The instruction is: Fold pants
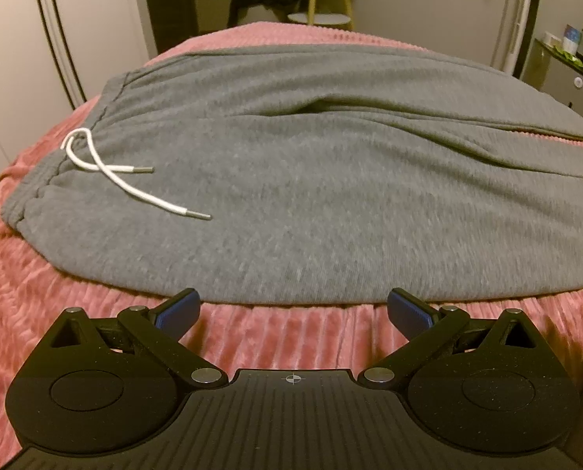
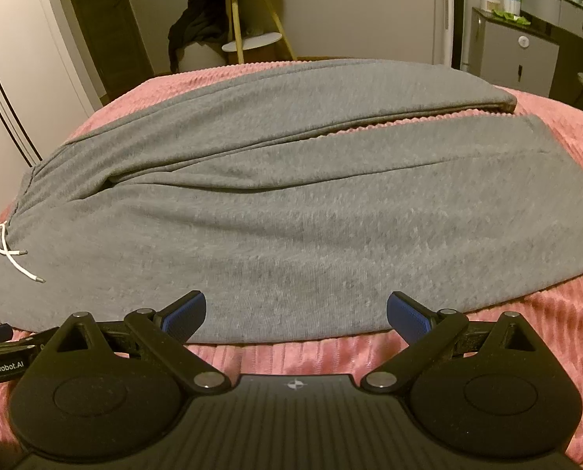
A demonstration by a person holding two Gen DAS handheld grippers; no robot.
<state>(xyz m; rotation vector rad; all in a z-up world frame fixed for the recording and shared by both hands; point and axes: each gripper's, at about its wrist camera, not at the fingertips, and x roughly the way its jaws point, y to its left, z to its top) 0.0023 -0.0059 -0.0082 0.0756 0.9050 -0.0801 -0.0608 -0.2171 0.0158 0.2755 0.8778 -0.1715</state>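
Grey pants point(image 1: 311, 180) lie flat on the pink blanket point(image 1: 76, 293). Left gripper point(image 1: 293, 311) and right gripper point(image 2: 296, 315) both gape, empty; I'd pinch the near edge evenly and fold away.

A home bedroom: pink ribbed bedspread point(image 2: 546, 333), wardrobe doors point(image 2: 13, 78) (white), cluttered dresser point(image 2: 526, 47) behind.

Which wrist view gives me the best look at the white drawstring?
Left wrist: the drawstring lies large and near, loop and both metal tips visible at the waistband. In the right wrist view it is small, at the far left edge.
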